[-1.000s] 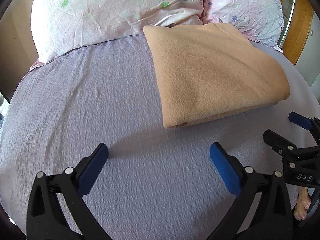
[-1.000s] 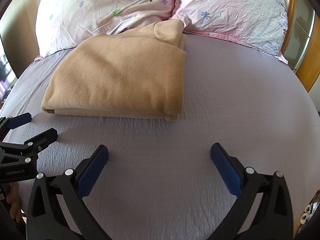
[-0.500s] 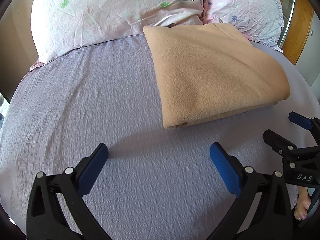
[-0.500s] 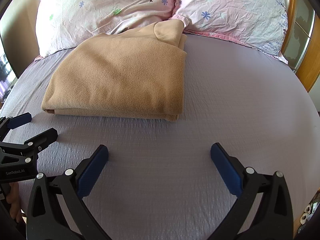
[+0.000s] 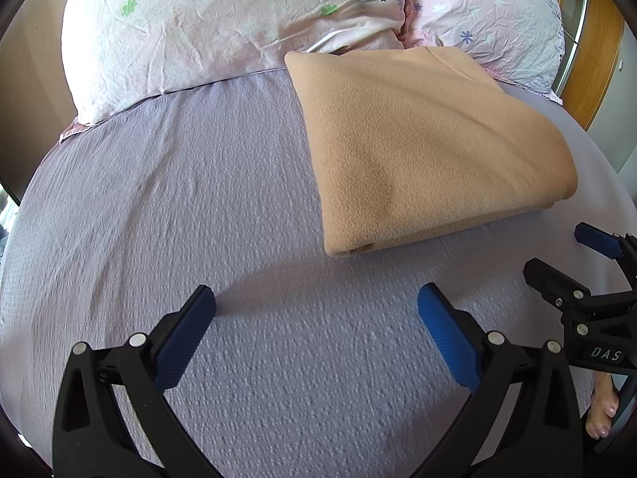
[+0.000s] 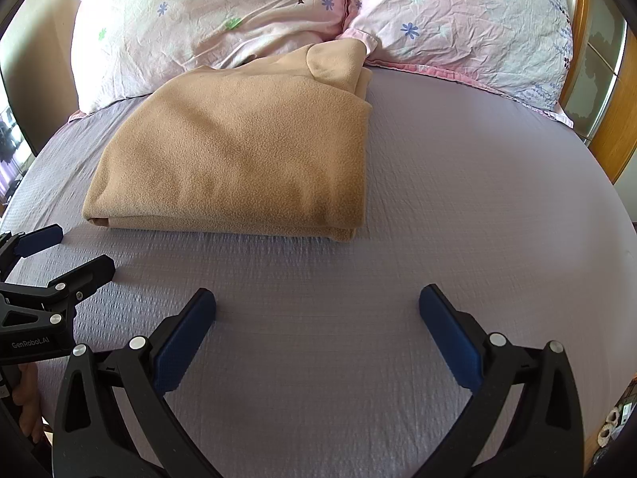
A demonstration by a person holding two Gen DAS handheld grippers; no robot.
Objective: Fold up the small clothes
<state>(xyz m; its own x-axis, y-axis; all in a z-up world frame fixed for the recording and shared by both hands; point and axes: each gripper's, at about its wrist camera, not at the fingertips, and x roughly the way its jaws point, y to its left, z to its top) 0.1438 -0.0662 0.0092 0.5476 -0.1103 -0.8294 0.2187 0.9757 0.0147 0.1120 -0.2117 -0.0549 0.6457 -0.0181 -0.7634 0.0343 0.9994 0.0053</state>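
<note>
A tan fleece garment point(image 5: 422, 143) lies folded into a thick rectangle on the lilac bed sheet point(image 5: 179, 207), its far end against the pillows. It also shows in the right wrist view point(image 6: 239, 159). My left gripper point(image 5: 316, 310) is open and empty, low over the sheet, short of the garment's near left corner. My right gripper point(image 6: 316, 310) is open and empty, short of the garment's near right corner. Each gripper shows at the edge of the other's view: the right gripper point(image 5: 565, 255) and the left gripper point(image 6: 75, 251), both with jaws apart.
Two pink flowered pillows point(image 5: 223, 20) point(image 6: 458, 28) lean at the head of the bed. A wooden bed frame point(image 6: 613, 119) stands at the right. The sheet point(image 6: 477, 219) stretches bare to the right of the garment and in front of it.
</note>
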